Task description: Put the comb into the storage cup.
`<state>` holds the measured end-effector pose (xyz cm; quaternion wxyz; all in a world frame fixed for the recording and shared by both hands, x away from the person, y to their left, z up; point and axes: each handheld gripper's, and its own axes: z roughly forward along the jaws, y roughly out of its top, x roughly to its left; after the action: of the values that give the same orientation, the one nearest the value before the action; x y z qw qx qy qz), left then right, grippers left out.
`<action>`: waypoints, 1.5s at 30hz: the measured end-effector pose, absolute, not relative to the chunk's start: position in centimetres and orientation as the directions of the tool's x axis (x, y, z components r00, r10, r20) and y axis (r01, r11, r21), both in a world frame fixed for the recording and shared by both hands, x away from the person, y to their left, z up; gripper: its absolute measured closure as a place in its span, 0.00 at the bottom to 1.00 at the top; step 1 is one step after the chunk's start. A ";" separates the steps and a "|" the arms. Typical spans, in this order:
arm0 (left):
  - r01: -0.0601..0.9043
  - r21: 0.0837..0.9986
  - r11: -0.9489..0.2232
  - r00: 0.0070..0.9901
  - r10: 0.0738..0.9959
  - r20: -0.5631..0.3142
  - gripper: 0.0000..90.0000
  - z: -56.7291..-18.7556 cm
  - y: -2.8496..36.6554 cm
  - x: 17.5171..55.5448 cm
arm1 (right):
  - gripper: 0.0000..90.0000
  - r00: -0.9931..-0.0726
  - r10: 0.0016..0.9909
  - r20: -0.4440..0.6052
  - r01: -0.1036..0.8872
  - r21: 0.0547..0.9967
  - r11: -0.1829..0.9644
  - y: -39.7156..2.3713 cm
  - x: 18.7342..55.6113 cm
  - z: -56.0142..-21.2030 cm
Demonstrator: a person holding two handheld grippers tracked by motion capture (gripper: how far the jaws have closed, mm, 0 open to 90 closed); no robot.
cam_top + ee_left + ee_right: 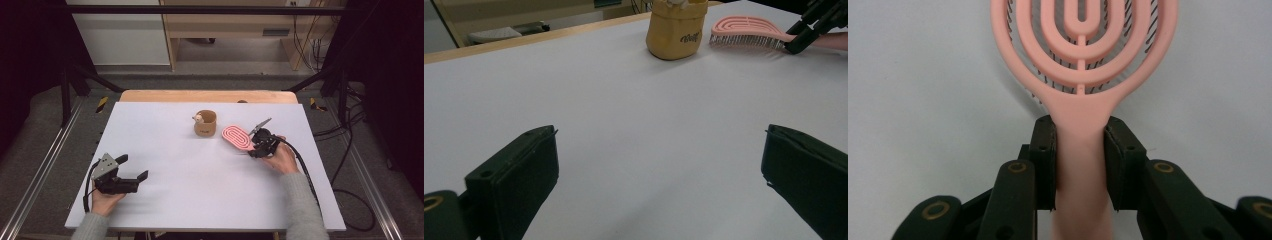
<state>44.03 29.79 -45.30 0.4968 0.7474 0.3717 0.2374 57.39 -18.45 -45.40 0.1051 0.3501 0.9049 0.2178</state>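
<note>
Pinching the pink brush by its handle

Nearest to the person, the left gripper [134, 168] rests low over the white bench [200, 200] at its front left part, with jaws spread wide and nothing between them. Bare bench surface lies in front of it in the left gripper view. Farther away, on the right side, the right gripper [1080, 150] has its jaws pressed on both sides of the handle of the pink brush [237, 137]. The brush head lies with bristles down on the bench and points away from the hand, toward the middle. Just beside the brush head, a little farther back, stands a tan cup [205, 123] with something pale inside at its rim.
</note>
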 end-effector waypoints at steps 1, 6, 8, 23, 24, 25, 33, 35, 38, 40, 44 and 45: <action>0.320 0.919 -0.229 0.611 0.792 -0.015 0.02 -45.3 29.8 44.0 | 0.77 -0.734 0.678 -0.040 0.583 0.473 0.660 -18.4 57.3 -45.3; 0.320 0.919 -0.230 0.610 0.792 -0.015 0.02 -45.3 29.8 44.0 | 0.77 -0.735 0.677 -0.038 0.572 0.502 0.649 -18.4 57.1 -44.7; 0.320 0.919 -0.229 0.611 0.792 -0.016 0.02 -45.3 29.8 44.0 | 0.77 -0.735 0.677 -0.040 0.564 0.520 0.642 -18.4 56.9 -44.4; 0.330 0.917 -0.225 0.608 0.794 -0.024 0.02 -45.2 29.6 44.0 | 0.77 -0.761 0.646 -0.056 0.459 0.657 0.598 -18.5 54.4 -41.7; 0.332 0.917 -0.223 0.608 0.793 -0.027 0.02 -45.1 29.6 44.0 | 0.77 -0.764 0.642 -0.060 0.450 0.664 0.597 -18.5 54.1 -41.6; 0.333 0.916 -0.223 0.608 0.794 -0.027 0.02 -45.1 29.5 44.0 | 0.77 -0.767 0.639 -0.060 0.444 0.670 0.595 -18.4 53.9 -41.5; 0.321 0.922 -0.216 0.598 0.801 -0.020 0.02 -44.5 29.0 43.7 | 0.77 -0.784 0.616 -0.077 0.381 0.724 0.575 -18.2 52.2 -40.9; 0.324 0.921 -0.214 0.593 0.805 -0.022 0.02 -44.3 28.7 43.6 | 0.77 -0.785 0.615 -0.077 0.374 0.732 0.570 -18.1 52.0 -40.9; 0.328 0.921 -0.210 0.584 0.812 -0.023 0.02 -44.1 28.3 43.5 | 0.77 -0.785 0.615 -0.075 0.367 0.744 0.559 -18.0 51.7 -41.0; 0.327 0.922 -0.207 0.578 0.816 -0.022 0.02 -43.9 28.0 43.4 | 0.77 -0.786 0.613 -0.073 0.359 0.754 0.550 -17.9 51.5 -41.1; 0.324 0.925 -0.200 0.576 0.817 -0.025 0.02 -43.4 27.5 43.2 | 0.77 -0.786 0.615 -0.070 0.345 0.775 0.529 -17.8 51.1 -41.4; 0.322 0.926 -0.196 0.575 0.817 -0.027 0.02 -43.3 27.4 43.1 | 0.77 -0.787 0.613 -0.066 0.344 0.778 0.526 -17.7 51.0 -41.4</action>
<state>43.13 27.38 -43.33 0.5008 0.7327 0.3890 0.2471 51.01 -17.74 -41.44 0.1686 0.2793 0.8570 0.3989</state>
